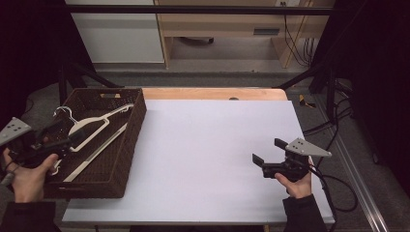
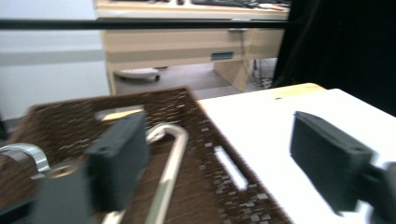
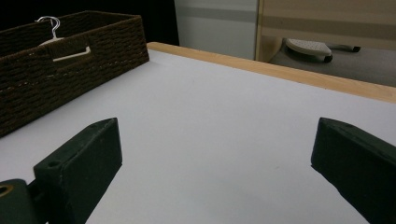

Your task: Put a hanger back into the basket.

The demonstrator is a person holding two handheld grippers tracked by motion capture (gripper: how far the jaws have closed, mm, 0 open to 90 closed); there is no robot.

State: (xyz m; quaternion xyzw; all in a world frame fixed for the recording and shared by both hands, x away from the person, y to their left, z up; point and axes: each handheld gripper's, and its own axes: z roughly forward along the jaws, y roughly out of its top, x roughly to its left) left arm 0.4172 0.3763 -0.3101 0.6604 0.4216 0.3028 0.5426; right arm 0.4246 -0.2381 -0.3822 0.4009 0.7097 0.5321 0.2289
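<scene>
— Judging by position alone, which hand is better placed for the hangers?

— The left gripper (image 1: pixel 60 140) is favoured: it is held over the woven basket (image 1: pixel 137 130) at the table's nine o'clock, while the right gripper (image 1: pixel 268 157) is kept well apart at about four o'clock on the white table (image 1: pixel 208 154).

— And how are the jaws set?

— Both pairs are spread wide and nothing is held. In the left gripper view one jaw is seen above the basket's interior, the other out past its rim over the white surface.

— Where are the hangers (image 1: pixel 94 133) lying?

— Inside the basket, two it seems (the overlap makes the count uncertain). Their long axis is run from roughly seven o'clock to one o'clock, with a metal hook (image 1: pixel 63 112) at the basket's far left. From the left jaws they are found just ahead and below, toward twelve to one o'clock.
</scene>
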